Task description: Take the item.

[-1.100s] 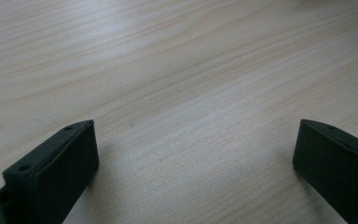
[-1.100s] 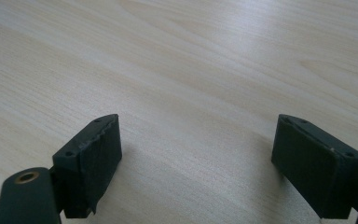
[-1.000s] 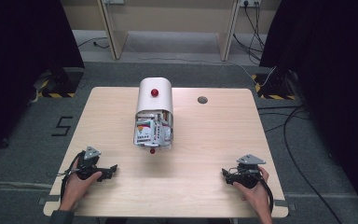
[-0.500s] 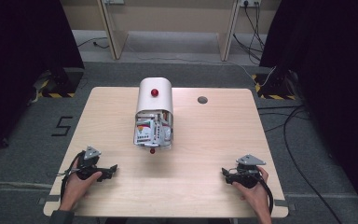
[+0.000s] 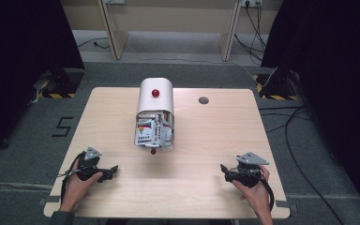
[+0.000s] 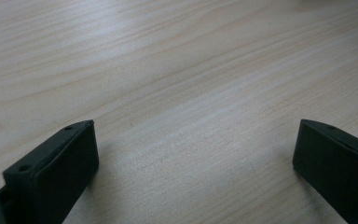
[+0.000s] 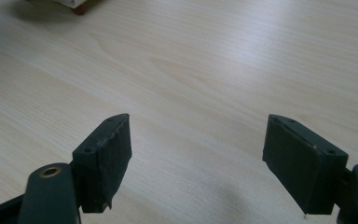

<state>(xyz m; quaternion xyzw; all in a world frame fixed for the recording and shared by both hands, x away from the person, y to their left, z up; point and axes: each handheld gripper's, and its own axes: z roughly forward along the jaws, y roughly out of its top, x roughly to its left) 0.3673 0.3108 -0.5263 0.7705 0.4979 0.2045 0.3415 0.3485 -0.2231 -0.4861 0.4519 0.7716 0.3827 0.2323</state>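
The right tongs (image 5: 223,168) have just been closing a little, nothing between the jaws, both hands resting near the tabletop's (image 5: 206,140) near corners. The left tongs (image 5: 114,168) are gaping wide, empty. The white domed box (image 5: 155,115) with red knob is lying mid-tabletop, its packets' print unreadable.

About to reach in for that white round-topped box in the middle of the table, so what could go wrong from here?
The white round-topped box is open toward the person, with its front flap lying flat and paper packets showing loose, so a nudge could spill them. The small red knob at the flap's near edge looks easy to miss or push away. Both the left gripper and the right gripper start far from the box.
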